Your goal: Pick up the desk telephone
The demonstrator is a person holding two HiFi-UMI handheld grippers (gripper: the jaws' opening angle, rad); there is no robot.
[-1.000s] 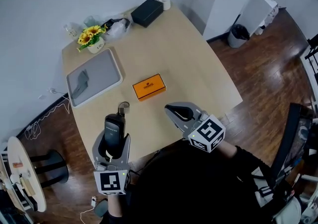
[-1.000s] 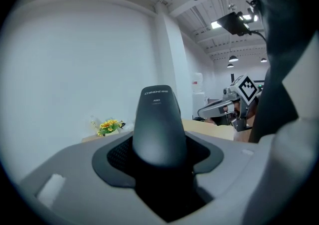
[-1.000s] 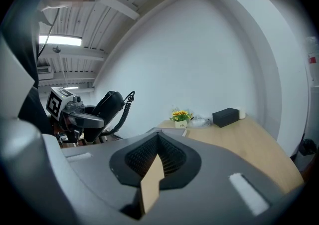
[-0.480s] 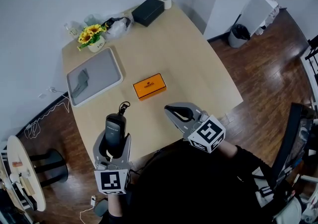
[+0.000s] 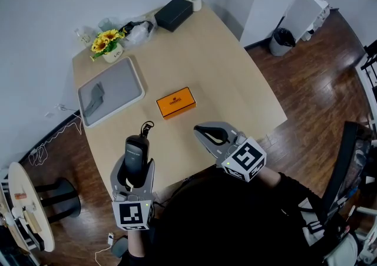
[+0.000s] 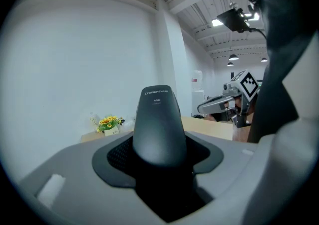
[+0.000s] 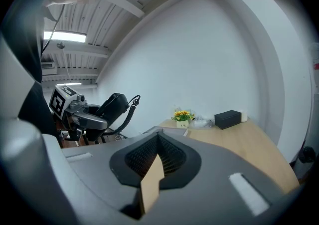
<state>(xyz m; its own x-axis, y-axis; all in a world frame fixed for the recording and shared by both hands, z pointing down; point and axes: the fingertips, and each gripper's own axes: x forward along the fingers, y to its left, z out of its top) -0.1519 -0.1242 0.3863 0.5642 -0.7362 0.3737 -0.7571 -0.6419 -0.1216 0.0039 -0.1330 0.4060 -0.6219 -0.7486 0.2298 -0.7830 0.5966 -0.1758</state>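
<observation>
Left claw: I read it as clamped on the telephone handset. In the left gripper view the dark handset fills the gap between the jaws, both pads against its sides, its far end pointing away from me. The handset sits over the near left edge of the tabletop. In the right gripper view it is held up in the air, with the coiled cord hanging from its far end.

Right claw: jaws pressed together at the tips, nothing between them – only a thin sliver of tabletop shows behind the pads. It hovers just to the right of the left claw, over the near edge.

Surroundings, from near to far:
- Orange box – directly ahead, between the lines of the two claws.
- Grey tray, left of the box, with a grey item lying in it.
- Sunflower pot and a plastic bag at the far left corner.
- Black box at the far edge, a small white item just beside it.
</observation>
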